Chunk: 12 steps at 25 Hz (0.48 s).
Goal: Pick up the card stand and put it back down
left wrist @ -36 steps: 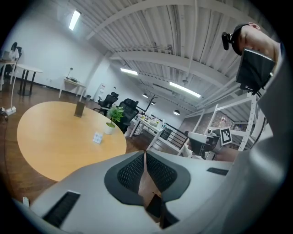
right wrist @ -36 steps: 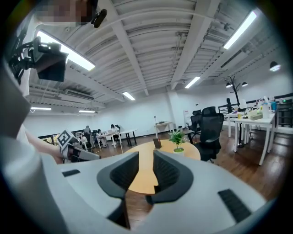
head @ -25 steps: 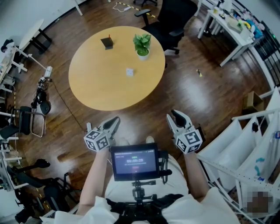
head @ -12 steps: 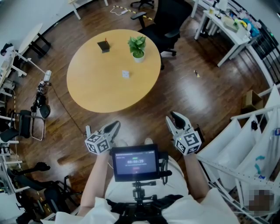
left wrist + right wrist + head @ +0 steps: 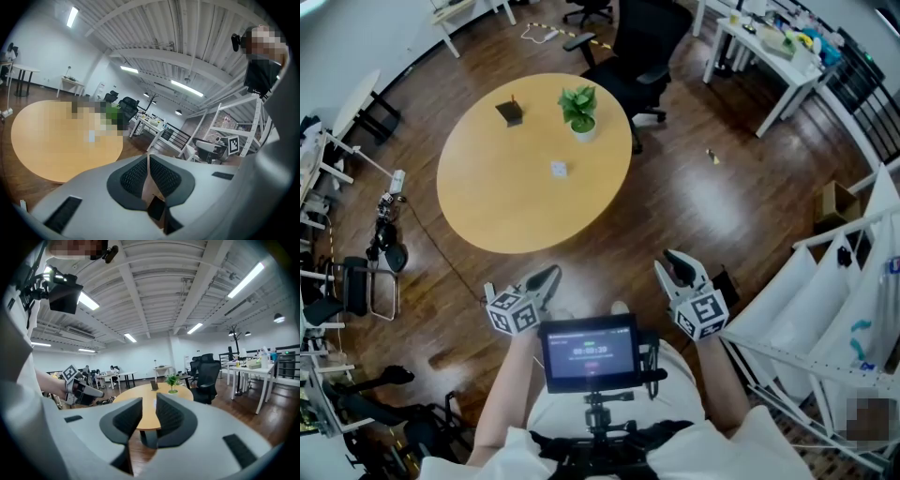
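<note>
Though left gripper sits closed and right gripper parted, both empty — card stand looks light, rigid; I'd pinch its upright.

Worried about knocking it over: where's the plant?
Head view: the plant stands on the round table's far right part, right of a small dark object, near the black chair.

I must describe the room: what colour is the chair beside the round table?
Black; the chair shows best in the head view.
</note>
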Available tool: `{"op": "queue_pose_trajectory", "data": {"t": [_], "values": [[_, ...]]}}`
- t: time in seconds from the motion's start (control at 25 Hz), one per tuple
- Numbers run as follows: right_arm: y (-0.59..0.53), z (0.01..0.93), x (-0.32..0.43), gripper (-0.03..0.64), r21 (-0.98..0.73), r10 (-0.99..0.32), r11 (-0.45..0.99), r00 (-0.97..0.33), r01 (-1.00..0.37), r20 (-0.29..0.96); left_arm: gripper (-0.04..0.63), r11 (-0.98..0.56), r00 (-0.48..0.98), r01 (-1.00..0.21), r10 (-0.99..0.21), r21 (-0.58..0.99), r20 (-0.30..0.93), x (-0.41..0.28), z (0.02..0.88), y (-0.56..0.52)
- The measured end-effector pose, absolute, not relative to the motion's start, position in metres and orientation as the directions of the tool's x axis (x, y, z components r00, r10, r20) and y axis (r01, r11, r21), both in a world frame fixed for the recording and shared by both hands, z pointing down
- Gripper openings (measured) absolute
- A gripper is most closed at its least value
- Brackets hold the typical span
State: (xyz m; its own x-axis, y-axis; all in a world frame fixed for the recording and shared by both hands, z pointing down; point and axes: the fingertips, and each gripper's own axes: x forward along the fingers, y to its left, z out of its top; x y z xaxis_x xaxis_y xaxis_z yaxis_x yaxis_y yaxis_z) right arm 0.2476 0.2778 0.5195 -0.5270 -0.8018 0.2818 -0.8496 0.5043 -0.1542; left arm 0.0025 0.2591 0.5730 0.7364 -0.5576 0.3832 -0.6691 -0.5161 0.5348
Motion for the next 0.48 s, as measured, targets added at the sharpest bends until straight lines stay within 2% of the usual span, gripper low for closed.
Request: {"op": "queue_pose_trajectory", "data": {"t": [0.48], "values": [[0.293, 0.521, 0.234, 0.11, -0.138, -0.786, 0.527, -0.543, -0.839, 0.297, 0.017, -0.522, 0.751, -0.658, -0.513, 0.543, 0.416, 0.007, 0.585, 0.28]]}}
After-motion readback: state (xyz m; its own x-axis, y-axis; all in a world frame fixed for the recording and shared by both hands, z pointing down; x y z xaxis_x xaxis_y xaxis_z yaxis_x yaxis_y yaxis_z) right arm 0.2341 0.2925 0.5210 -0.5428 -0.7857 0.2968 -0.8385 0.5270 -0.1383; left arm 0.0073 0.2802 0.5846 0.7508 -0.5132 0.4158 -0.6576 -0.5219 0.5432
